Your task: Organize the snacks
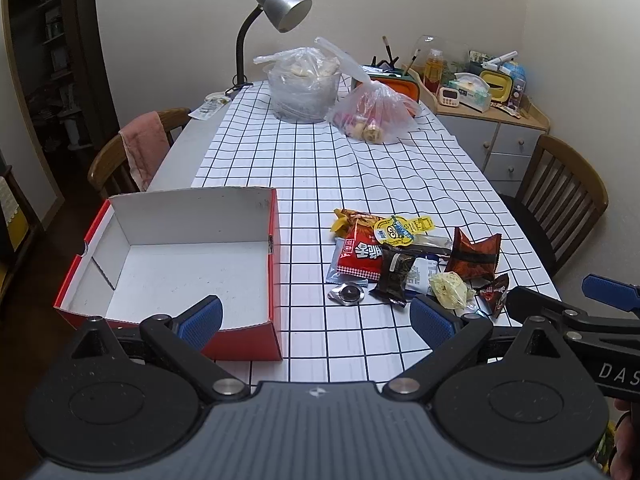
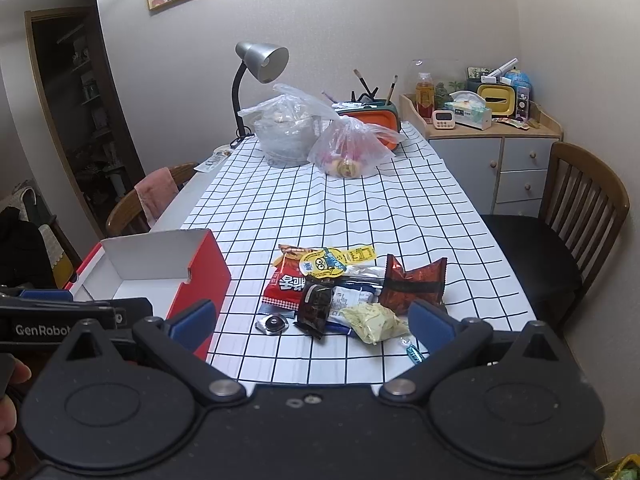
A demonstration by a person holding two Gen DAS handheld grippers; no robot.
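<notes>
A pile of snack packets (image 1: 404, 256) lies on the checked tablecloth: a red packet (image 1: 360, 254), a black one (image 1: 396, 272), a pale yellow one (image 1: 450, 288), a dark red one (image 1: 474, 256) and a small silver-wrapped sweet (image 1: 347, 294). An open red box with a white inside (image 1: 180, 264) stands to their left. My left gripper (image 1: 316, 320) is open and empty, near the box's front right corner. My right gripper (image 2: 312, 320) is open and empty, just in front of the pile (image 2: 352, 288). The box also shows in the right wrist view (image 2: 200, 276).
Two clear plastic bags (image 1: 304, 84) (image 1: 374, 114) and a grey desk lamp (image 1: 280, 8) stand at the table's far end. Wooden chairs stand at the left (image 1: 132, 152) and right (image 1: 560, 200). A cabinet with clutter (image 1: 492, 120) is at the back right.
</notes>
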